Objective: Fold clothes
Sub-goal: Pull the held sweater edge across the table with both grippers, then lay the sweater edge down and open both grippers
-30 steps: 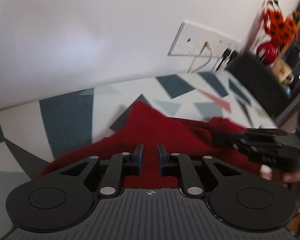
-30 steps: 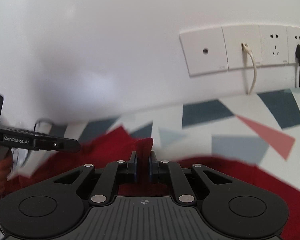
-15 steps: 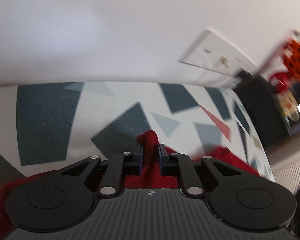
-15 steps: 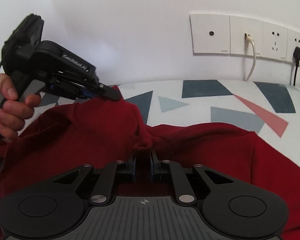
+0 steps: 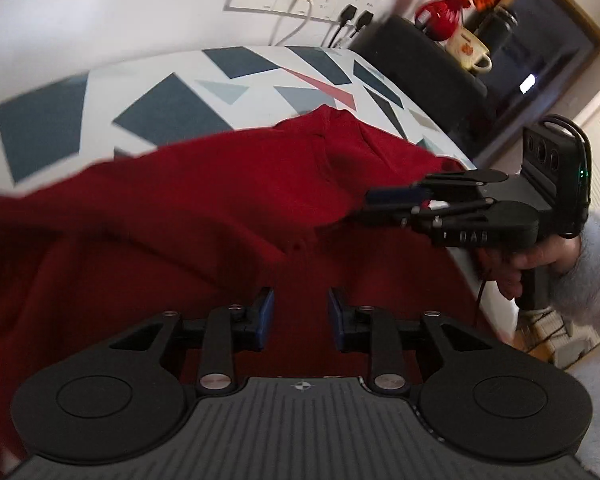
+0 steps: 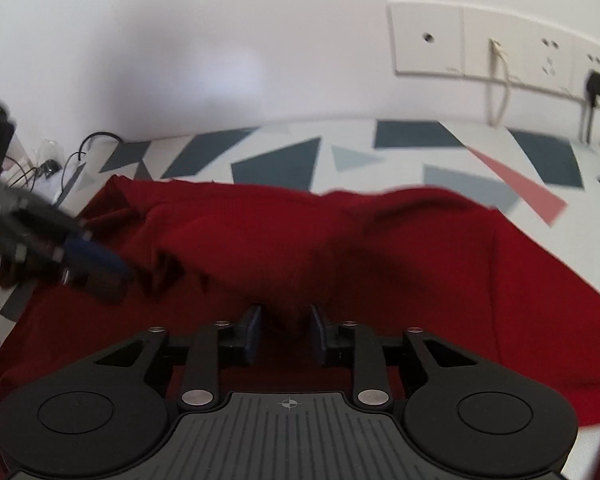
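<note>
Handling red garment (image 5: 204, 216): soft, limp, light knit, we judge; drapes, bunches, slides on itself. Lies spread on patterned bench (image 5: 172, 104), folds rumpled toward far edge. Best pinch at hem or shoulder edges. Left claw (image 5: 300, 316) and right claw (image 6: 286, 330) both opening, cloth between pads, unpinched.

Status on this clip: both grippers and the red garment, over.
Left gripper and right gripper opening, nothing pinched. Red knit garment rumpled on the patterned tabletop. Nothing in the way.

White wall sockets (image 6: 500, 46), patterned tablecloth (image 5: 172, 108), cream mug (image 5: 470, 50), red vase (image 5: 434, 16).
</note>
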A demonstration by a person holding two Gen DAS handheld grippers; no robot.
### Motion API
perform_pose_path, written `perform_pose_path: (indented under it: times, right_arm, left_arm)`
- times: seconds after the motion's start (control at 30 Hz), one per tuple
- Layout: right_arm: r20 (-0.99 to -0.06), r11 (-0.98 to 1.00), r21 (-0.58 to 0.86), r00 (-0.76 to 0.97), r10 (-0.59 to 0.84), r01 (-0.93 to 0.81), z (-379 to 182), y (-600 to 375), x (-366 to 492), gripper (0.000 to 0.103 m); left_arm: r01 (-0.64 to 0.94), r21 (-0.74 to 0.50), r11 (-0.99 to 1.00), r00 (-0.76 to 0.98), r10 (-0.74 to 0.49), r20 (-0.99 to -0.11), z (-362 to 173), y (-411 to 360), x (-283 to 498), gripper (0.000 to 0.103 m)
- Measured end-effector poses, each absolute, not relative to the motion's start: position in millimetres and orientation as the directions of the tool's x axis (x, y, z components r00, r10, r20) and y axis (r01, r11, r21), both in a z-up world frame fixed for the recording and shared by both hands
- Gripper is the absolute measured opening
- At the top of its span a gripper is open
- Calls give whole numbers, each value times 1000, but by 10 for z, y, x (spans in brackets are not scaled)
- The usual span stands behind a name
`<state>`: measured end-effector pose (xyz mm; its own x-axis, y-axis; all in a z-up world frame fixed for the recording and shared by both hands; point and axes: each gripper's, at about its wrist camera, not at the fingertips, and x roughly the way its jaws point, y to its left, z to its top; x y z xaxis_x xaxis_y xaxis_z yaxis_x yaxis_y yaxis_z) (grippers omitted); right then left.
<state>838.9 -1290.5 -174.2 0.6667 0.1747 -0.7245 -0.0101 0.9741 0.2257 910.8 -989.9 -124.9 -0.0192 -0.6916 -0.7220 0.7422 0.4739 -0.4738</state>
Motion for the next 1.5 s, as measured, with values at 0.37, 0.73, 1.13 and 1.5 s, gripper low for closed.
perform_pose_path:
  times: [0.37, 0.73, 1.13, 1.5]
  right_arm:
    - [-646, 849, 508, 716, 264, 146, -1685, -13331, 8711, 48]
    - [-667, 718, 641, 660, 346, 271, -2063, -13652, 9198, 25]
    - [-640, 829, 532, 722, 261, 172, -1933, -13574, 9593, 7]
    - [-656, 935, 331, 744, 128, 131, -2001, -13374, 9787, 7]
  left_arm:
    - [454, -542, 707, 153, -662, -734, -1339, -9526, 9725, 56]
    - [166, -721, 673, 150, -740, -656, -1654, -9482, 10100, 37]
    - [291, -528, 798, 339, -603, -722, -1457, -9782, 10411, 14]
    - [360, -414, 836, 433, -543, -720, -1513, -9957, 10482, 13]
